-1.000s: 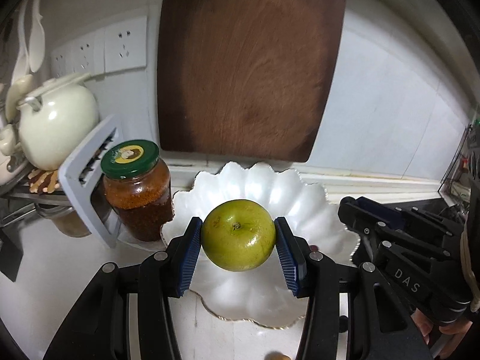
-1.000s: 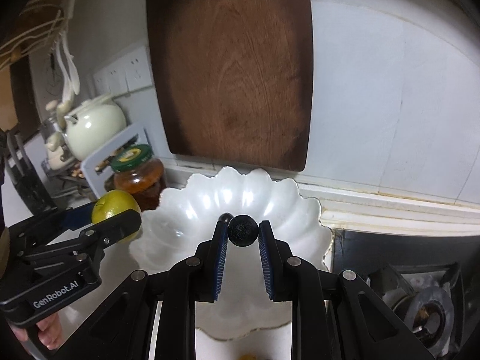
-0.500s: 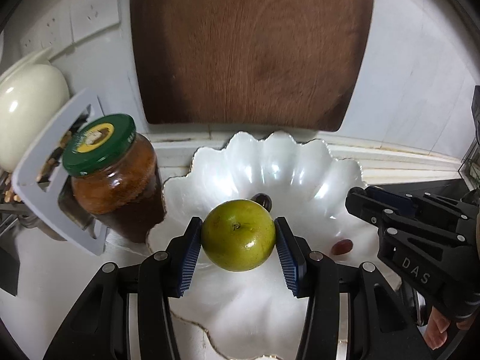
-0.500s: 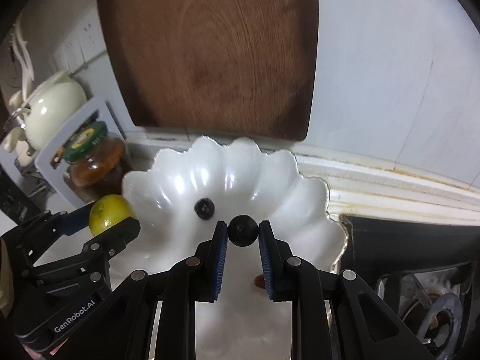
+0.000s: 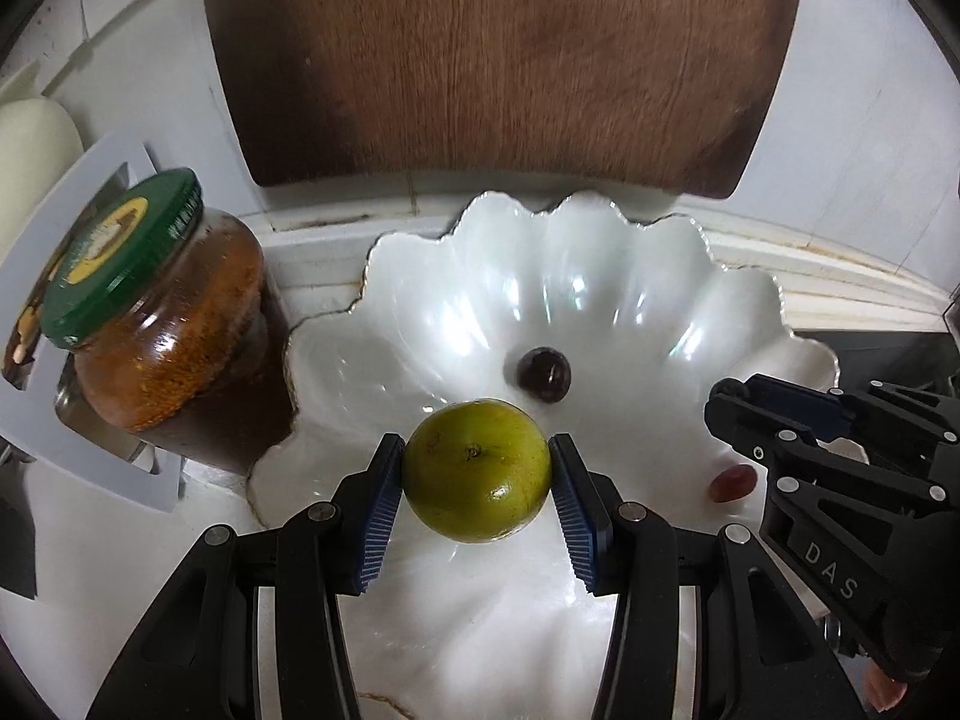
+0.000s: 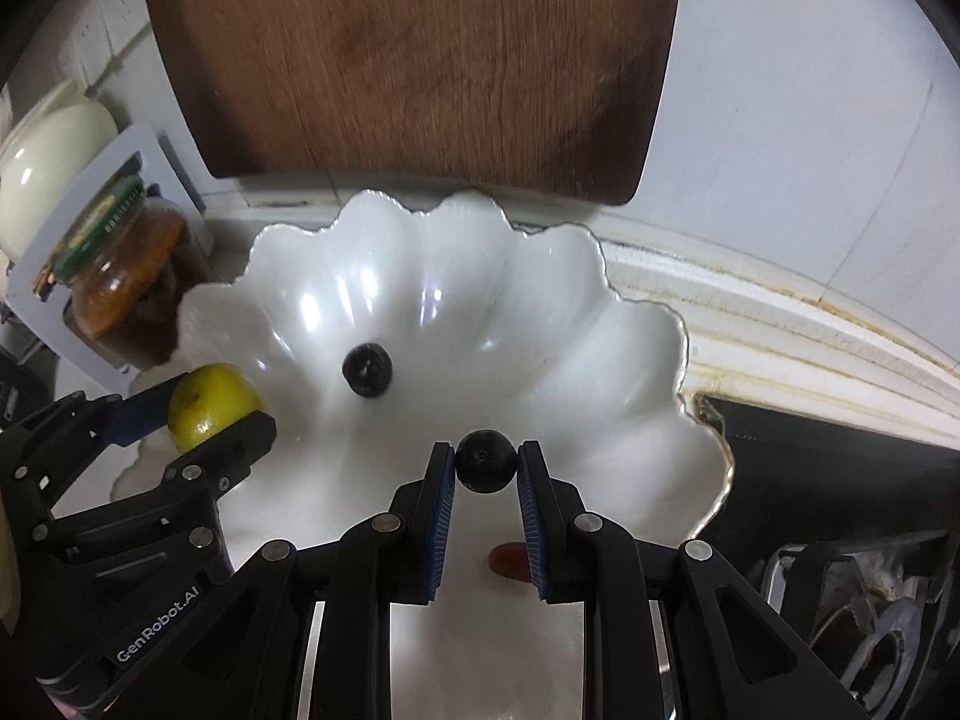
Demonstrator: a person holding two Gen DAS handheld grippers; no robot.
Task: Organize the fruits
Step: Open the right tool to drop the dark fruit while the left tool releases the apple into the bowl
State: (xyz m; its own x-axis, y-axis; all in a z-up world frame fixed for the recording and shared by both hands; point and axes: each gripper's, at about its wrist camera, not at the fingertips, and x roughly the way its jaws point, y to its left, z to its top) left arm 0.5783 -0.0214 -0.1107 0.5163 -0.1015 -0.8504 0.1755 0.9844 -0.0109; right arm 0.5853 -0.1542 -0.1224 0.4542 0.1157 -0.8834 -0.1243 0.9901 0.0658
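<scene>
1. The white worktop (image 5: 72, 546) carries a scalloped white bowl (image 5: 660, 276) with a thin gilt rim, set against the far wall; a broad dark wooden board (image 5: 498, 60) leans upright on that wall just behind the bowl.
2. Left of the bowl stands a glass jar (image 5: 162, 336) with a green lid, touching or just beside the bowl's edge; behind it a grey frame (image 5: 36, 360) and a cream teapot (image 6: 48, 156); wall sockets (image 6: 102, 12) show far left.
3. On the right, a black hob (image 6: 852, 576) adjoins the worktop.
4. The left hand-held gripper (image 5: 477, 480) is clenched on a green apple (image 5: 477, 471) over the bowl's near left part.
5. The right hand-held gripper (image 6: 485, 474) grasps a small dark fruit (image 6: 485, 461) above the bowl's near middle.
6. In the bowl lie another dark fruit (image 6: 367, 369) and a small red fruit (image 5: 732, 482).
</scene>
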